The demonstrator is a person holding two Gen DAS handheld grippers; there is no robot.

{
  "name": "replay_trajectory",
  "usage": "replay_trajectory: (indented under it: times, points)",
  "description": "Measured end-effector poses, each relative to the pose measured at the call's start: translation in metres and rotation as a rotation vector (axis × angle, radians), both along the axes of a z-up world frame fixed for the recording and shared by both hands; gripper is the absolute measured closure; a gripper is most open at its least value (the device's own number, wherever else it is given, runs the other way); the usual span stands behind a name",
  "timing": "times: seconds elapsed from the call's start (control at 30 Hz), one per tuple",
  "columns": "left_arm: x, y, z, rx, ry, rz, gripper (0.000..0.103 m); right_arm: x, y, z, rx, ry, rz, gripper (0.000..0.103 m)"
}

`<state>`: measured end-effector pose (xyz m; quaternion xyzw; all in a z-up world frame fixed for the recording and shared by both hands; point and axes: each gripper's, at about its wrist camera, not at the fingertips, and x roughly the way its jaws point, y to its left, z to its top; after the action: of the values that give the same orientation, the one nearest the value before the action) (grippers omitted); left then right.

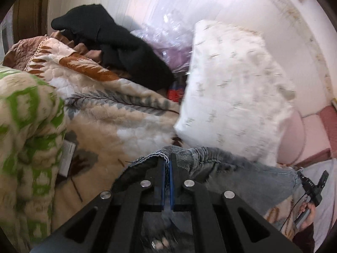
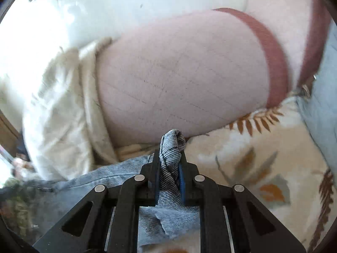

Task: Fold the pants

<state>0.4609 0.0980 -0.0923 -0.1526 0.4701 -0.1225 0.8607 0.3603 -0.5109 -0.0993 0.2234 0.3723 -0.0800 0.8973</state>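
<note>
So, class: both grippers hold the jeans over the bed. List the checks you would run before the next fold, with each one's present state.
1. Left gripper jaws shut on the blue denim pants: ok.
2. Right gripper jaws shut on bunched denim: ok.
3. Pants spread flat between the grips: not ok, sagging.
4. White patterned pillow clear of the pants: cannot tell.
5. Leaf-print quilt free below: cannot tell.

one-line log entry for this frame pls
task: fold pants | left tool: shut on jeans | right tool: shut on jeans, bunched fold | jeans: held over leaf-print blanket | frames: motion-blurred
</note>
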Motion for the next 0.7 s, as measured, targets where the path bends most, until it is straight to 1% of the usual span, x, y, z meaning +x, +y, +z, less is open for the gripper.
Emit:
replay_trajectory:
  times: [0.03,0.07,0.1,0.2,0.23,0.37,0.5,0.63,0.7]
  points:
    - [-0.011,0.002,0.006,-0.013,-0.011,-0.002,0.099,-0.014,-0.004,0.006,0.02,-0.009,-0.006,0.09]
    - [-0.017,0.0,0.008,-0.026,-0.018,-0.006,0.099,-0.017,-0.03,0.011,0.031,-0.012,-0.002,0.09]
    - [-0.027,0.001,0.012,-0.036,-0.027,-0.012,0.099,-0.024,-0.033,0.012,0.039,-0.017,0.002,0.09]
    - [-0.065,0.008,0.029,-0.054,-0.059,-0.026,0.099,-0.062,-0.038,0.021,0.054,-0.028,0.012,0.09]
    - [-0.079,0.01,0.032,-0.062,-0.067,-0.03,0.099,-0.072,-0.031,0.017,0.065,-0.033,0.012,0.09]
    - [-0.127,0.022,0.037,-0.068,-0.088,-0.029,0.099,-0.12,-0.036,0.017,0.074,-0.045,0.005,0.09]
    - [-0.171,0.04,0.025,-0.07,-0.074,-0.013,0.099,-0.161,-0.043,0.01,0.097,-0.036,0.0,0.09]
    - [-0.212,0.058,-0.004,-0.061,-0.026,0.007,0.099,-0.199,-0.04,-0.008,0.1,0.008,0.028,0.09]
    - [-0.227,0.062,-0.019,-0.045,-0.005,0.015,0.099,-0.218,-0.033,-0.014,0.094,0.019,0.055,0.09]
